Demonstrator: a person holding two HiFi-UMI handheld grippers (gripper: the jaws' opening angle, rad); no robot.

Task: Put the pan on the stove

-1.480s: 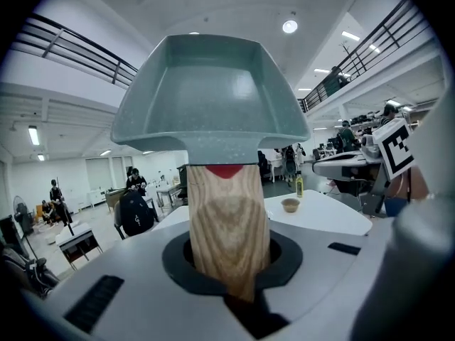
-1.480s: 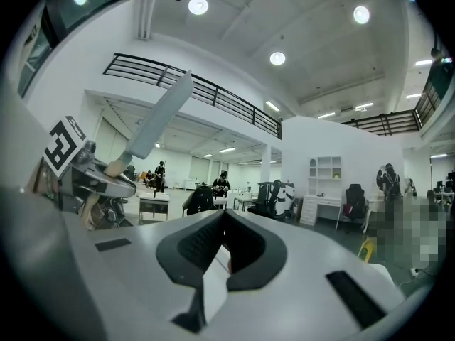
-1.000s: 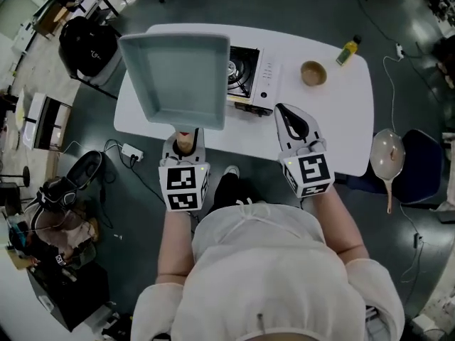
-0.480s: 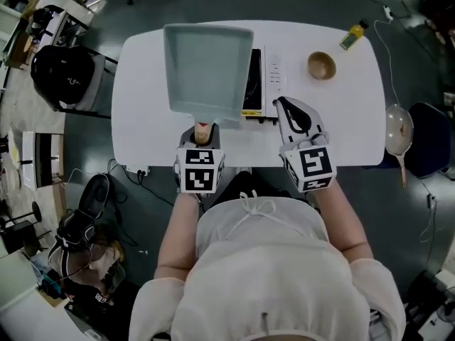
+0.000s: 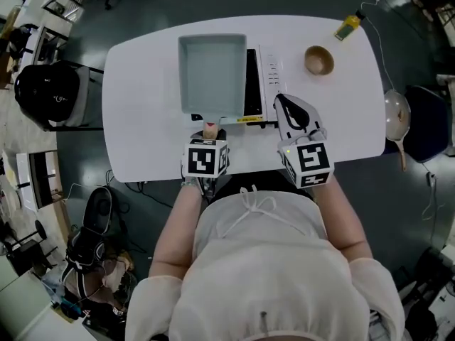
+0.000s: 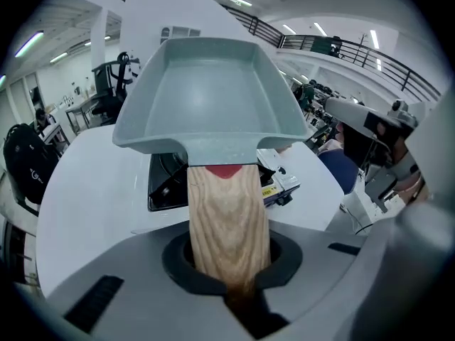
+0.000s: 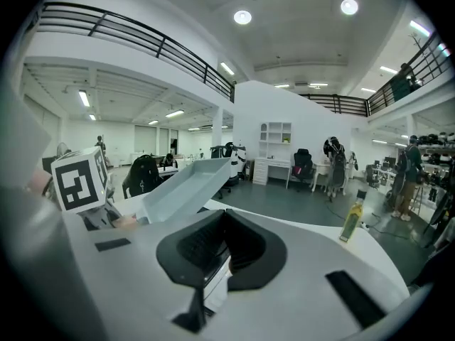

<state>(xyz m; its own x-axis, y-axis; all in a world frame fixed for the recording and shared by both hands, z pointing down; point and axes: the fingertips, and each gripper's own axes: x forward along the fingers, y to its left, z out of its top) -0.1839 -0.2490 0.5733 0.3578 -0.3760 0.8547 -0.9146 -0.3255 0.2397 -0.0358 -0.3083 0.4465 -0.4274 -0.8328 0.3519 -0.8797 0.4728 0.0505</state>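
The left gripper (image 5: 207, 138) is clamping its nearly closed jaws on the pale wooden handle (image 6: 227, 215) of the grey-blue rectangular pan (image 5: 212, 72). It is holding the pan in the air over the black-topped portable gas stove (image 5: 259, 81). The pan's long axis is running straight away from the person, with the handle pointing back towards them, and its far end is tilting upward, as the right gripper view is showing. The stove is lying under the pan and slightly to its right, so the coming move seems to be a matter of levelling and lowering. The right gripper (image 5: 289, 112) is hovering just beside the stove's near corner, its jaws together and holding nothing. A small brown bowl (image 5: 319, 60) and a yellow bottle (image 5: 348, 27) are sitting well apart on the white table (image 5: 142, 126), and neither is blocking the way down.
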